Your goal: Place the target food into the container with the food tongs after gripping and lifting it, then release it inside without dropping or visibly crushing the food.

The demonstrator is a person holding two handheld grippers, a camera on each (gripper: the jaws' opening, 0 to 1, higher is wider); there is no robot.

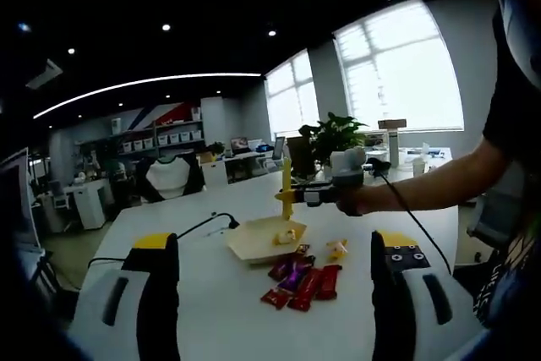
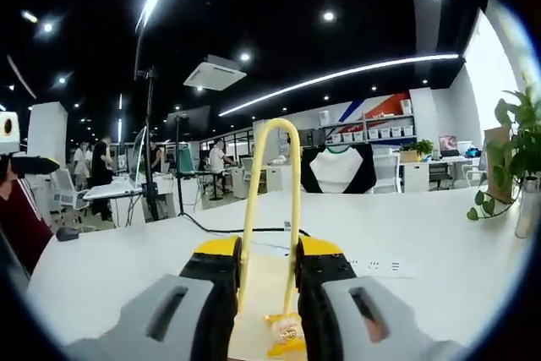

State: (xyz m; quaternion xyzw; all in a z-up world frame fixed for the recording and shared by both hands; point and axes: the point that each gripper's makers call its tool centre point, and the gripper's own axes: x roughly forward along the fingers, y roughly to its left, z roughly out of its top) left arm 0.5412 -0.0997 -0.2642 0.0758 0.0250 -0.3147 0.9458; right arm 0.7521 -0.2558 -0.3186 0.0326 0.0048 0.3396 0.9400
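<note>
- Left gripper (image 1: 275,293) hangs over the white surface (image 1: 203,310), fingers spread wide, nothing between them.
- Wrapped snack bars (image 1: 303,283) lie just beside the shallow container (image 1: 254,241).
- A yellow food piece (image 1: 287,235) sits inside the container.
- Right gripper (image 2: 266,281) pinches the yellow food tongs (image 2: 270,209), tips down over the container at the food piece.

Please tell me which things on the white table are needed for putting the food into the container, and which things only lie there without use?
For the job:
- yellow tongs, clamped in the right gripper
- beige container
- yellow food piece between the tong tips, over the container

Just lying about:
- wrapped snacks beside the container
- black cable
- potted plant
</note>
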